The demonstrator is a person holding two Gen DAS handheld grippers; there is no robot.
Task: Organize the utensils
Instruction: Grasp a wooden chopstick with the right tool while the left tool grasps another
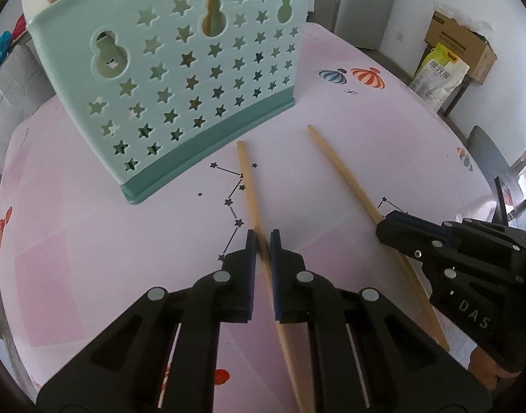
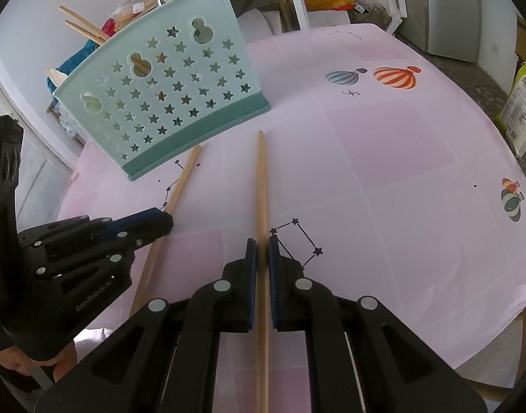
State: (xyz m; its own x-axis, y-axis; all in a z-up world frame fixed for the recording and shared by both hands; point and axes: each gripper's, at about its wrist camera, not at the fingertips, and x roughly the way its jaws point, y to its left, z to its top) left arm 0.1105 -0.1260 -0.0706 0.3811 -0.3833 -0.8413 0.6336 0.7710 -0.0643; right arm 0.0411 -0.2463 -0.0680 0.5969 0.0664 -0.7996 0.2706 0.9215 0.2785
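Left tool [image 1: 263, 241] clenched on left chopstick [image 1: 247, 179], long axis running away from camera, far tip close to basket [image 1: 166, 79] base. Right tool [image 2: 262, 244] clenched on right chopstick [image 2: 261, 179], roughly parallel, tip also pointing toward basket. Both sticks over pink surface [image 2: 383, 189]. More chopsticks [image 2: 82, 25] upright inside basket.
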